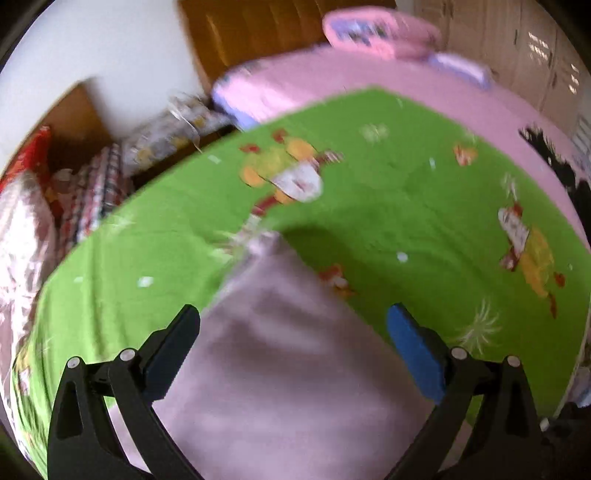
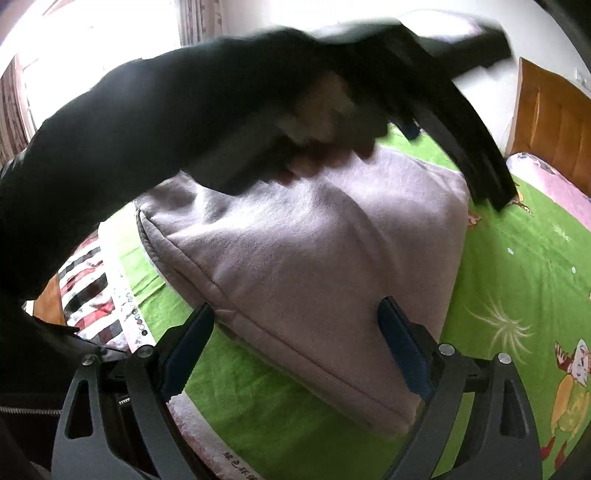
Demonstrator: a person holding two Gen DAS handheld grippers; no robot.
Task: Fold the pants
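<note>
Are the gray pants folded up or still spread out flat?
Folded: the pants lie as a compact, thick bundle with doubled edges on the green sheet.

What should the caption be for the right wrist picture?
Open right gripper over folded lilac pants on a green cartoon bedsheet.

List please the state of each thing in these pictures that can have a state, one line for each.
pants: folded into a thick bundle, lying on the sheet
green sheet: spread flat on the bed
left claw: open, above the pants, gripping nothing
right claw: open, fingers on either side of the bundle's edge, not pressing
pink pillow: lying at the head of the bed
</note>
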